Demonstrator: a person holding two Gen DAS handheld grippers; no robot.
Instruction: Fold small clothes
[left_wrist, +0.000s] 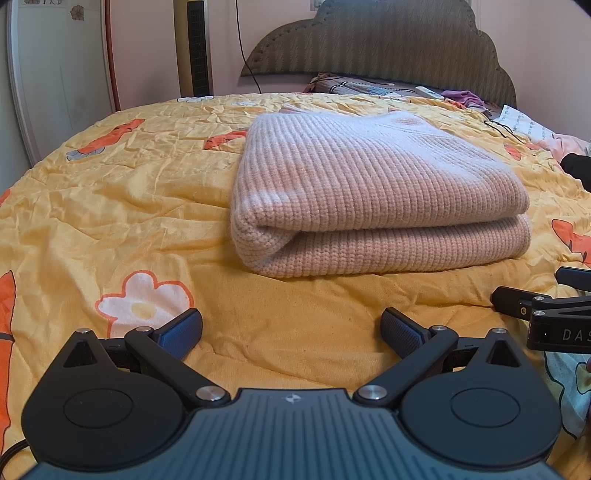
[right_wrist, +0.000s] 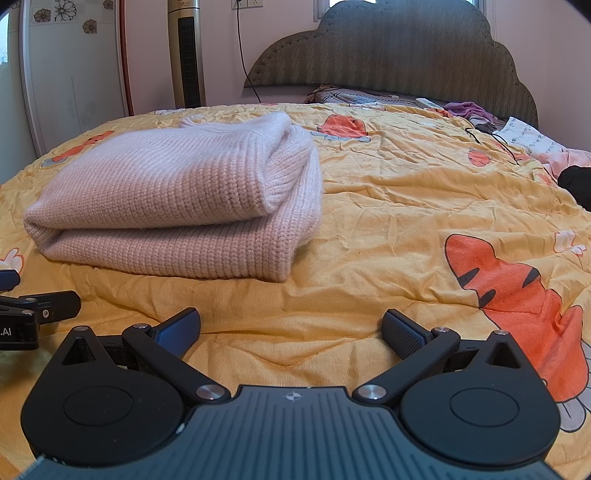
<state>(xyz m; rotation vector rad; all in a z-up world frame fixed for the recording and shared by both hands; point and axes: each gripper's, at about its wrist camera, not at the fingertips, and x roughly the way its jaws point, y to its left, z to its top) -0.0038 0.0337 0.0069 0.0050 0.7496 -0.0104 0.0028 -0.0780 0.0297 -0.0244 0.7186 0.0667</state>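
Observation:
A pale pink ribbed knit sweater (left_wrist: 369, 192) lies folded into a thick rectangle on the yellow quilt; it also shows in the right wrist view (right_wrist: 173, 199), ahead and to the left. My left gripper (left_wrist: 291, 330) is open and empty, low over the quilt a little in front of the sweater's folded edge. My right gripper (right_wrist: 291, 330) is open and empty, over the quilt to the right of the sweater. Each gripper's fingers show at the edge of the other's view: the right one (left_wrist: 546, 310) and the left one (right_wrist: 37, 306).
The yellow quilt (right_wrist: 388, 206) with orange tiger and flower prints covers the bed. At the head end lie a grey padded headboard (right_wrist: 399, 55), a remote (right_wrist: 428, 103), purple cloth (right_wrist: 467, 109), a cable and papers. A tower fan (right_wrist: 186, 55) and a wardrobe (right_wrist: 70, 81) stand far left.

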